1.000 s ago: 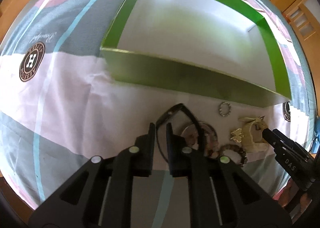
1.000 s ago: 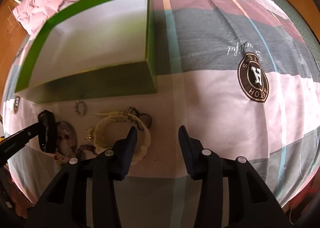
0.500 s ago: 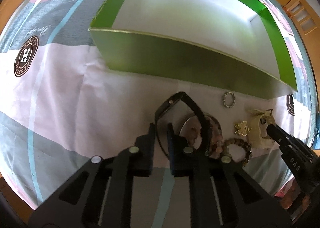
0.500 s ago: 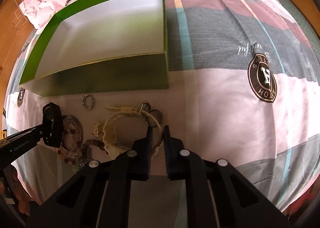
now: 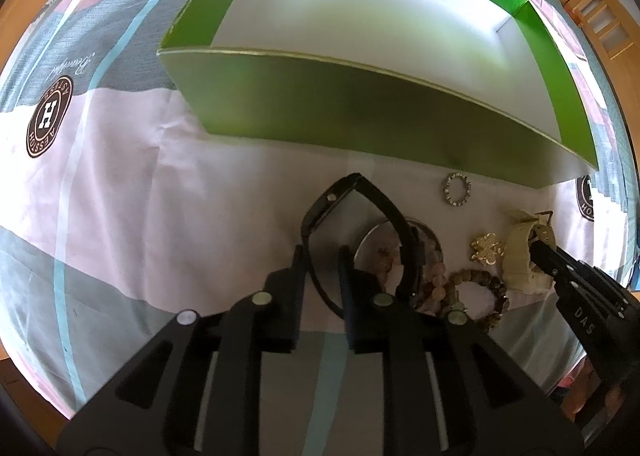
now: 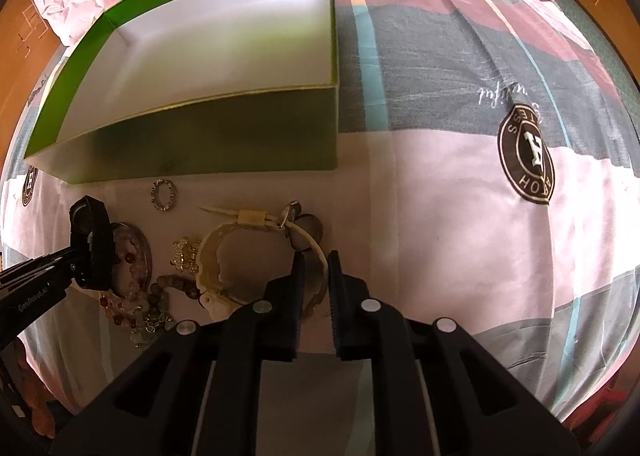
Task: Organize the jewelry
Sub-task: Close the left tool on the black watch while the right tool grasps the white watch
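Cream watch (image 6: 312, 256) strap between right jaws, black watch (image 5: 360, 223) between left.

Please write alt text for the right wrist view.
The right gripper is shut on a cream watch on a bedsheet, before an empty green box. At left, the left gripper holds a black watch.

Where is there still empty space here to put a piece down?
The green box is bare inside. The bedspread right of the box and of the cream watch is free, as is the sheet left of the black watch. Crowded: the strip before the box, with ring, brooch and bead bracelets.
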Available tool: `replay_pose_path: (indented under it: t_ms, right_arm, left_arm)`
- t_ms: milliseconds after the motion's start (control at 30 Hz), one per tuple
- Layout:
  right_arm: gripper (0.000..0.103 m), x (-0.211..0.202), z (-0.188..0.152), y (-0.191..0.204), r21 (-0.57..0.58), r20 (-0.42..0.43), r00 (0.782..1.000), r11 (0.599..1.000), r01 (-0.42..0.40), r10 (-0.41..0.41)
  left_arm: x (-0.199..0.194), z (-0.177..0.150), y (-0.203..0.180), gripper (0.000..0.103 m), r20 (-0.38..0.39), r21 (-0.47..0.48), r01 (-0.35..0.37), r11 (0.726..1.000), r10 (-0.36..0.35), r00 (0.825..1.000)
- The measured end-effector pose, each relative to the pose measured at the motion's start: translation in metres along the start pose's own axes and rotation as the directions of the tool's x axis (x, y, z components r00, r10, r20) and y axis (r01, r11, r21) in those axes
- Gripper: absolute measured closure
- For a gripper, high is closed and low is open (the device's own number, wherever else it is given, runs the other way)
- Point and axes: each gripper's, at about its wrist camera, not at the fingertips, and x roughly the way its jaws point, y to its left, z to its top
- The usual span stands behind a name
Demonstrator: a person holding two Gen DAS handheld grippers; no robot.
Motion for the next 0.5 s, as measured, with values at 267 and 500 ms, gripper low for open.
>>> replay_pose_path:
  t_ms: [267, 500]
  right_arm:
    - [0.092, -0.017, 0.006, 0.001, 0.007, 0.045, 0.998, 0.999, -0.05, 0.05]
    - [0.092, -0.042, 0.006, 0.006, -0.007, 0.107, 0.991, 0.997, -0.078, 0.078]
  left_arm:
    - [-0.03, -0.003, 0.008, 0.099, 0.096, -0.015, 0.021, 1.0, -0.02, 0.995]
    - [-0.06, -0.005, 0.013, 0.099, 0.183, -0.007, 0.02, 1.0, -0.018, 0.983]
